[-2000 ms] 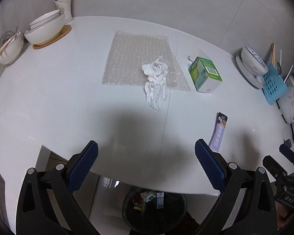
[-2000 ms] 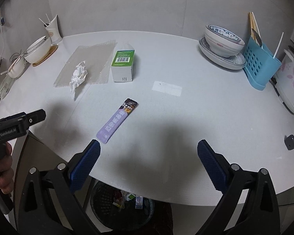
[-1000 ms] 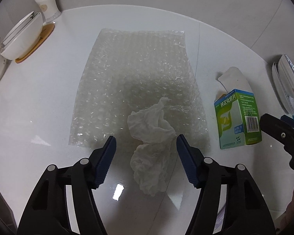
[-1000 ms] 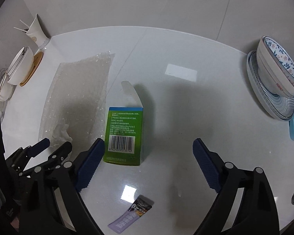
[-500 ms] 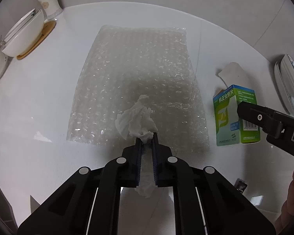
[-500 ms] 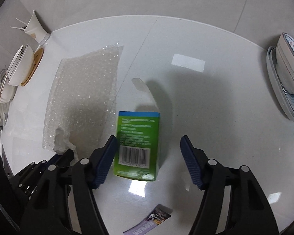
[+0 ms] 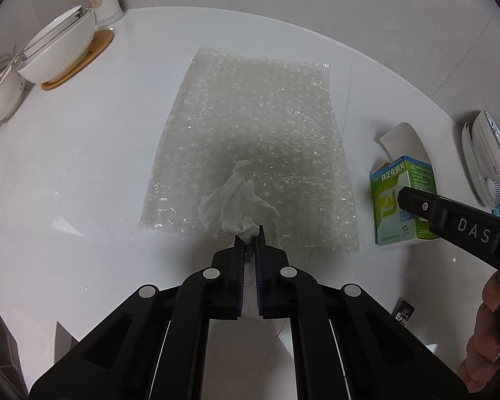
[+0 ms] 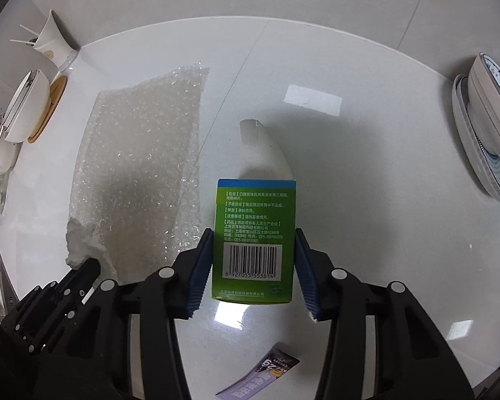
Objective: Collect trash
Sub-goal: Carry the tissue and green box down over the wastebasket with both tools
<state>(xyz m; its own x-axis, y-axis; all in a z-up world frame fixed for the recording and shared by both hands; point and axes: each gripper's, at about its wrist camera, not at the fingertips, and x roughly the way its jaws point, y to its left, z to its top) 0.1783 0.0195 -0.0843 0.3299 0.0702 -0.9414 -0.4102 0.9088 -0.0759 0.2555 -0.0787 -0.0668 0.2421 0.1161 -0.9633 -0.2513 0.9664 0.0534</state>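
White glossy tabletop [image 7: 83, 166] under both cameras. Left wrist view: left gripper [image 7: 249, 236] clenched on crumpled white tissue [image 7: 236, 210], at near edge of bubble wrap sheet [image 7: 250, 140]. Right wrist view: right gripper [image 8: 253, 260], jaws just closing, pads against both sides of green carton [image 8: 255, 233], barcode up, white flap open, right of bubble wrap; purple sachet [image 8: 260, 376] nearer.

— What do the left tongs [image 7: 248, 236] look like?
— Black plastic arms, ribbed blue pads, round silver screw heads.
— And the right tongs [image 8: 254, 263]?
— The same build; white "DAS" lettering marks their side.
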